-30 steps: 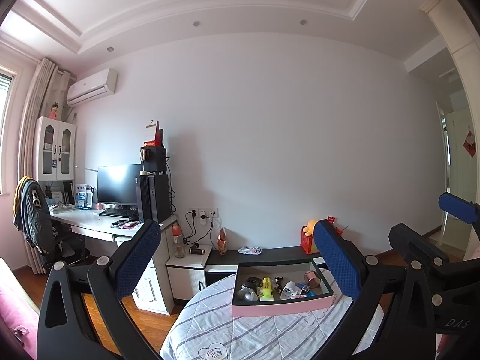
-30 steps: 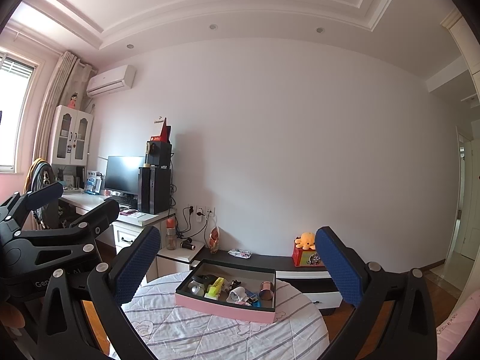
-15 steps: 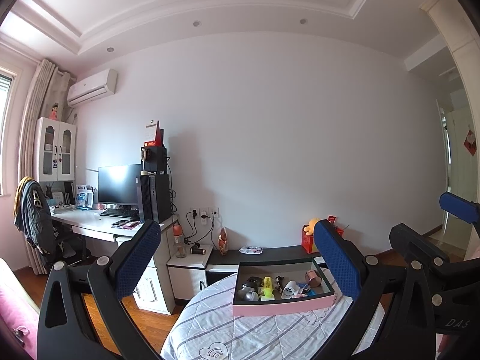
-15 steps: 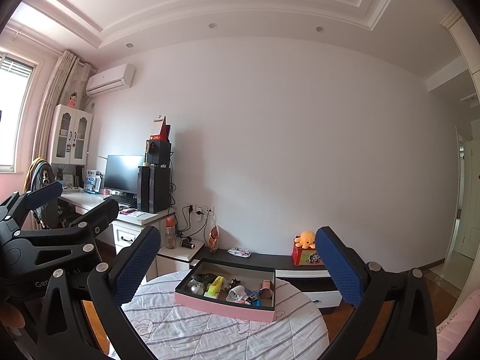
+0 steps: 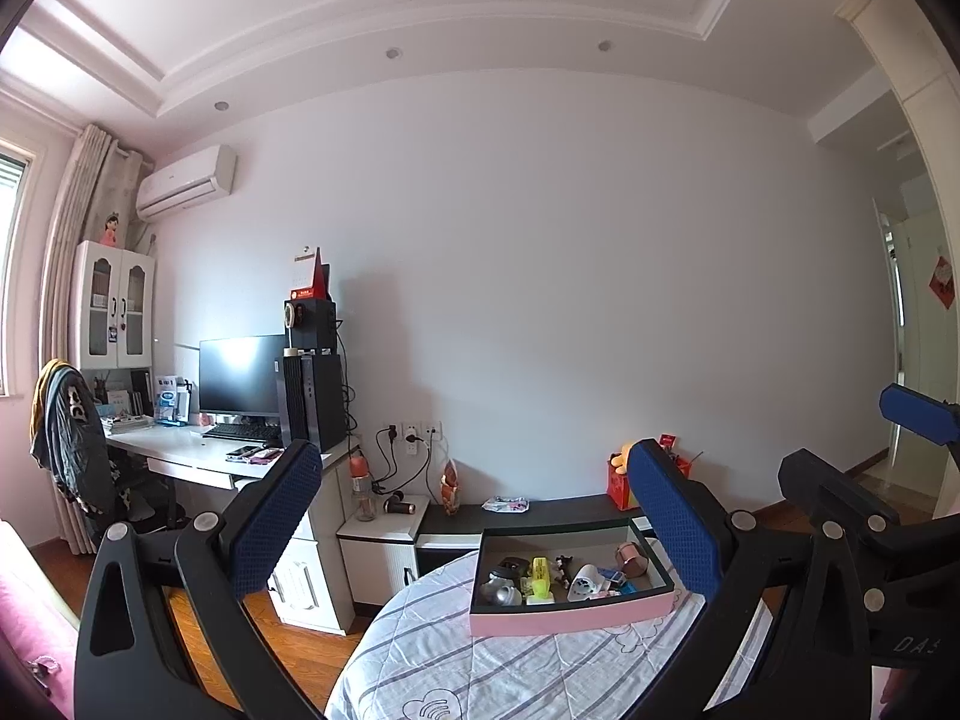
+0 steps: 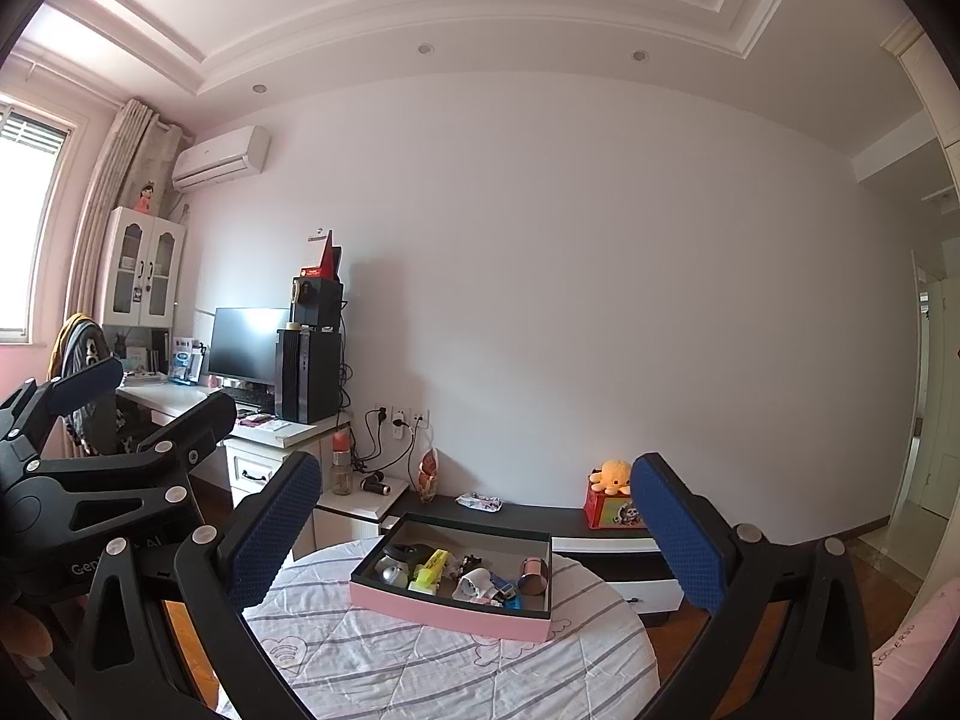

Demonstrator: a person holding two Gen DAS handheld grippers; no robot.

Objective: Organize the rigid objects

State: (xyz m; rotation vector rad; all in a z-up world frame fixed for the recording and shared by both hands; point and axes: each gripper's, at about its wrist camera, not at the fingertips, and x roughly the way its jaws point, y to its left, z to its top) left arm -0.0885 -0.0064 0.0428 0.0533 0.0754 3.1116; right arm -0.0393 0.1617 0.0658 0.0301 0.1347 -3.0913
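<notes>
A pink box (image 5: 570, 611) (image 6: 444, 603) with a dark inside sits on a round table (image 5: 456, 666) (image 6: 420, 660) under a striped cloth. Inside lie several small items: a yellow piece (image 5: 539, 577) (image 6: 431, 569), a silver ball (image 5: 503, 594) (image 6: 391, 575), a white piece (image 5: 583, 581) (image 6: 473, 585) and a copper cylinder (image 5: 630, 558) (image 6: 533, 575). My left gripper (image 5: 474, 528) is open and empty, held high and back from the box. My right gripper (image 6: 474, 531) is also open and empty, equally far off. Each gripper shows at the edge of the other's view.
Behind the table runs a low dark cabinet (image 6: 528, 519) with a red box and yellow plush (image 6: 612, 495). A desk (image 5: 198, 456) with monitor and computer tower stands left, beside a chair with a jacket (image 5: 66, 438). A doorway (image 5: 918, 372) opens at right.
Both views have barely shifted; the grippers stay open and nothing on the table has moved.
</notes>
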